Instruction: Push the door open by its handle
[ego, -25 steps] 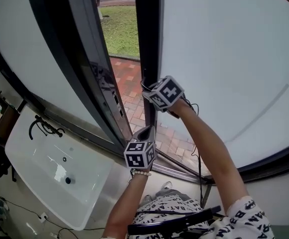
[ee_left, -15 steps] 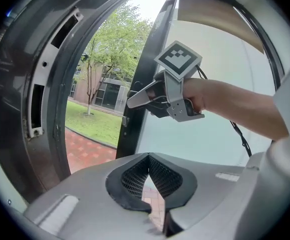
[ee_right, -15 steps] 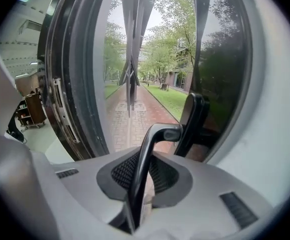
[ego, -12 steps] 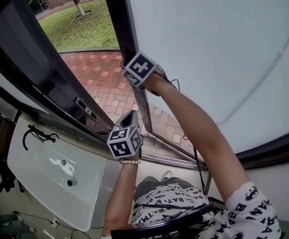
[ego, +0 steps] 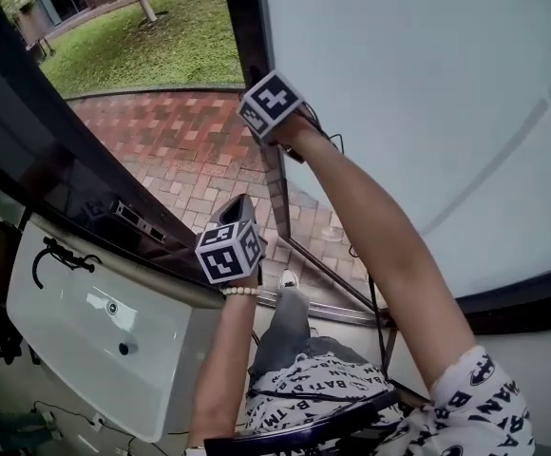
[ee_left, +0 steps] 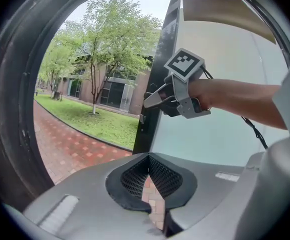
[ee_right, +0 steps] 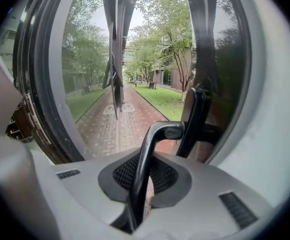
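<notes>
The right gripper [ee_right: 146, 170] is pinching the black lever handle [ee_right: 160, 131] on the dark edge of the frosted glass door [ego: 427, 93], its jaws having just been closing. The left gripper [ee_left: 148, 160], jaws pressed together and empty, is hovering near that edge.

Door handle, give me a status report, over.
Right hand-held gripper jaws just closed further, shut on door handle. Left hand-held gripper shut, empty. Door open onto brick path; nothing seen blocking.

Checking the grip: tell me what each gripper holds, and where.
The right gripper clamps the door handle by its lever; its jaws have just been closing. The left gripper holds nothing.
</notes>
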### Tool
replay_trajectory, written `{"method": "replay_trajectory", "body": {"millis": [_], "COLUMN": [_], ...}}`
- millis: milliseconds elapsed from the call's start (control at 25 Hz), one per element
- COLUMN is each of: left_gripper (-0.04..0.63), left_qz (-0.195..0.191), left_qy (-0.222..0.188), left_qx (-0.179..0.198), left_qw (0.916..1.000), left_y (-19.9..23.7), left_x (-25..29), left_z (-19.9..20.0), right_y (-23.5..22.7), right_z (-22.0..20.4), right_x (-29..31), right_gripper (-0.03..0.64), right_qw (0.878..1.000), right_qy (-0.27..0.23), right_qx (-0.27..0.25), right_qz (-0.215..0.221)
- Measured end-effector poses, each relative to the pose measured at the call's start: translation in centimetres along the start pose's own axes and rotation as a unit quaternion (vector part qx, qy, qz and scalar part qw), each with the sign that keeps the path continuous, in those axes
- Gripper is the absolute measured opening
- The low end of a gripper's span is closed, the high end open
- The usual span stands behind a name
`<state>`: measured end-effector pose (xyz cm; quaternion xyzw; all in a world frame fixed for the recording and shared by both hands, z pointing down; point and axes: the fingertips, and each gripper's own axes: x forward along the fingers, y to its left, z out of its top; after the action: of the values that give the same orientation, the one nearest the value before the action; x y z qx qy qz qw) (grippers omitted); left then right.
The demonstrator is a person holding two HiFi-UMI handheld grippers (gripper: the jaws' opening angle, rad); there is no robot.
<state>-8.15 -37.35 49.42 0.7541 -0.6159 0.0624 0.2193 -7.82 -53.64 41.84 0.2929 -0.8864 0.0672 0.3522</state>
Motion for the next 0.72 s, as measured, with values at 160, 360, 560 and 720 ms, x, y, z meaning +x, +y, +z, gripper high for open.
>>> {"method": "replay_trajectory", "body": {"millis": [160,360,560,720], "left_gripper": [-0.014,-0.014,-0.012,-0.012], "left_qz": [-0.007,-0.014,-0.019,-0.035], "left_qy": [-0.001,-0.004,-0.006,0.002], "left_qx": [0.000,0.005,0.005,0.008], "left_qw": [1.0000,0.9999,0.9998,0.9994], "left_y": [-0.8,-2.2,-3.9,-4.6], "left_x": [2.8,7.1,11.9,16.2], "left_z": [1.1,2.7,4.7,4.6], "right_y": [-3.4,-8.1,-13.9,-18.3], "right_z": [-0.3,-1.1,-1.8,-2.9], "right_x": [0.4,0.9,0.3,0.5], "right_gripper": [0.020,0.018,0.017,0.015], "right_qw": [1.000,0.999,0.997,0.994], "right_qy": [0.004,-0.002,-0.003,-0.006], "right_qx": [0.014,0.048,0.066,0.088], "right_qz": [-0.011,-0.017,-0.047,-0.066]}}
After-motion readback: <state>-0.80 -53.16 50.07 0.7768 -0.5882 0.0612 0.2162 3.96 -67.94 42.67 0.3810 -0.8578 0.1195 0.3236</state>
